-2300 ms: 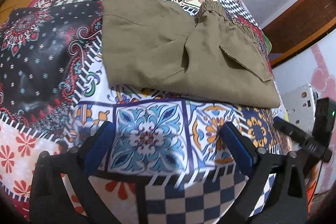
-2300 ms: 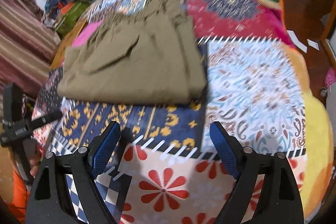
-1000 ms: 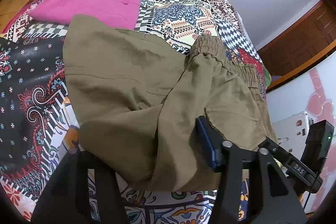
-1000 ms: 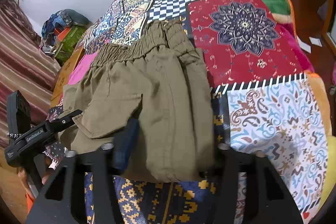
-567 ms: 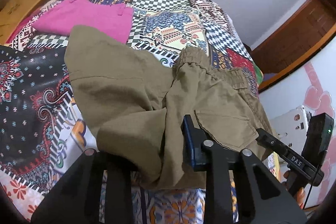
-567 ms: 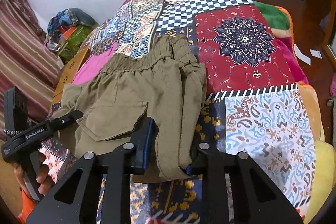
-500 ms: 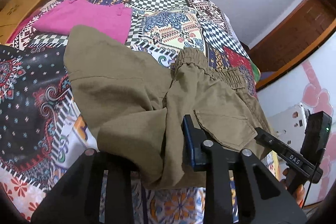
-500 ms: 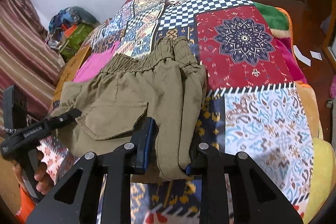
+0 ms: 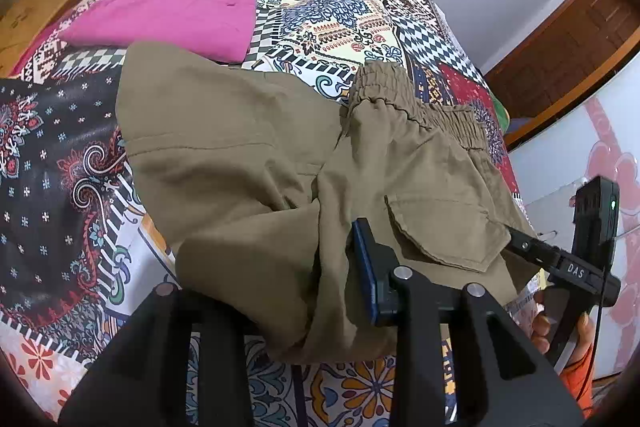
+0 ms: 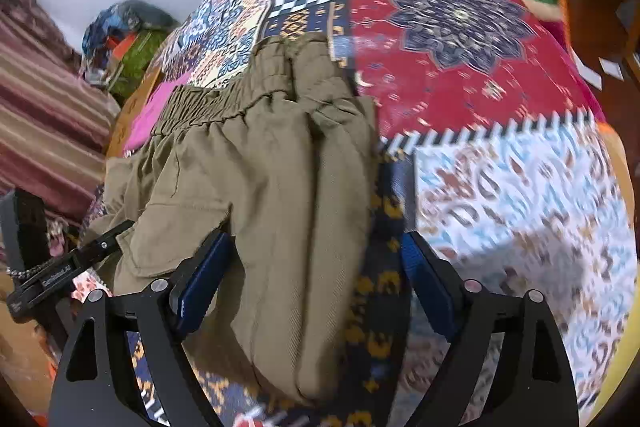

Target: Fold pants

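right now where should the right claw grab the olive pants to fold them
Take the olive pants at their thick near edge, coming from the front. That bunched fold already lies between the right claw pads, whose jaws have just opened.

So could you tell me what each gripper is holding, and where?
Left gripper pinches the olive pants at their near folded edge; right gripper has just opened and holds nothing.
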Demonstrator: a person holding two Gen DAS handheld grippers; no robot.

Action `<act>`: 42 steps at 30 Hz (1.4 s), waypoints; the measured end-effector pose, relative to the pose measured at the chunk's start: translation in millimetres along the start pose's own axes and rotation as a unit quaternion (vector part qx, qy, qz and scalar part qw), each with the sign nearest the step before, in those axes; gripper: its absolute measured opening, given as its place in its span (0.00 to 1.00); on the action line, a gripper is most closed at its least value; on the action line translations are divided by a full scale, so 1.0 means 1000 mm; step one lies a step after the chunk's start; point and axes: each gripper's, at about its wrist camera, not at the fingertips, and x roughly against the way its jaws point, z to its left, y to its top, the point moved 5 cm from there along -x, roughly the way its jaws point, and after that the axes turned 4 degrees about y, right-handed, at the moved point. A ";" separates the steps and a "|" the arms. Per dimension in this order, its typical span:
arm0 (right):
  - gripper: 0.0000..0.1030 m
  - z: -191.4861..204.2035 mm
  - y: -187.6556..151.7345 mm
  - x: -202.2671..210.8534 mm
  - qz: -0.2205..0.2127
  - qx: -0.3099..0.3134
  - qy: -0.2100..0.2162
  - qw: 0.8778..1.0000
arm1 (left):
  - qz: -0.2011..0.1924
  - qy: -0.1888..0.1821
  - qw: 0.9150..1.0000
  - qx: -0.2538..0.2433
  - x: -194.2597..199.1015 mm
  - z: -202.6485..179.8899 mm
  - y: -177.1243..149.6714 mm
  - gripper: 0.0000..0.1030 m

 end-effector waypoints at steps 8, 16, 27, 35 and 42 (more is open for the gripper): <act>0.38 0.029 0.002 0.001 -0.010 0.046 0.008 0.999 | -0.010 0.012 1.000 -0.016 0.005 -0.005 0.004 0.30; 0.21 0.040 0.003 0.015 -0.032 0.060 0.001 0.998 | -0.042 0.021 0.998 -0.042 0.030 -0.020 0.009 0.18; 0.16 0.074 -0.002 0.050 -0.063 0.090 0.002 0.994 | -0.078 0.000 0.995 -0.056 0.076 -0.033 0.006 0.15; 0.14 0.099 -0.003 0.060 -0.083 0.108 0.003 0.991 | -0.102 -0.010 0.994 -0.050 0.106 -0.021 0.003 0.12; 0.14 0.122 0.002 0.064 -0.097 0.126 0.009 0.987 | -0.130 -0.010 0.990 -0.045 0.134 -0.005 0.011 0.11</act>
